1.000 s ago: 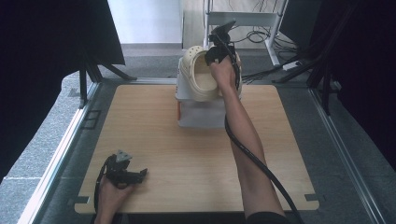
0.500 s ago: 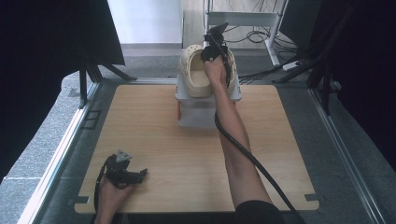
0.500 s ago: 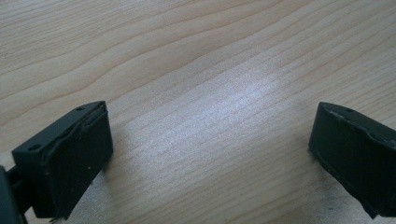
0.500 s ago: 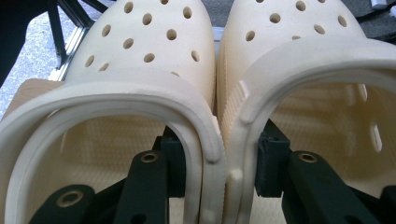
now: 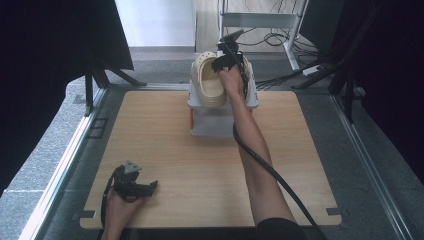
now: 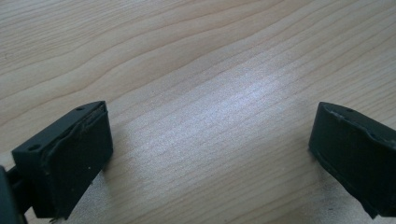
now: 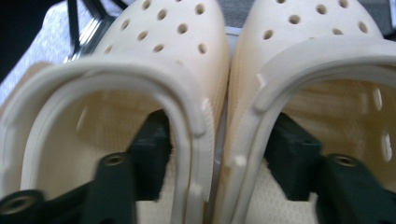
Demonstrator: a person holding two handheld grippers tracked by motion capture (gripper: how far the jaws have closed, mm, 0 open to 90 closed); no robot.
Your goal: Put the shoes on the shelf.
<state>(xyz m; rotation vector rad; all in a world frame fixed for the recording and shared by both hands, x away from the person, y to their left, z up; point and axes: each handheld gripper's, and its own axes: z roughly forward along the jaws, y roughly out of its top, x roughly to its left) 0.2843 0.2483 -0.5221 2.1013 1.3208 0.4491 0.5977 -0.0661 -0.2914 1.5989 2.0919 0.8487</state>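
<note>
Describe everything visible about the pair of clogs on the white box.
The clogs are cream, smooth and foam-like, with round holes over the toes and heel straps folded forward. They lie side by side, inner walls touching, on the white box at the table's far edge. The right gripper has one jaw inside each shoe, straddling the adjoining walls.

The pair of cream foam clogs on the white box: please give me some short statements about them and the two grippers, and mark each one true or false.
1. The two cream perforated foam clogs lie side by side, touching. True.
2. The right gripper has one jaw inside each clog. True; the adjoining side walls stand between the jaws.
3. The left gripper holds a clog. False; its jaws stand wide apart with nothing between, over the bare light wooden tabletop.
4. The clogs lie directly on the tabletop. False; they sit on top of the white plastic box.
5. The left gripper is close to the box. False; it is near the table's front edge.
</note>
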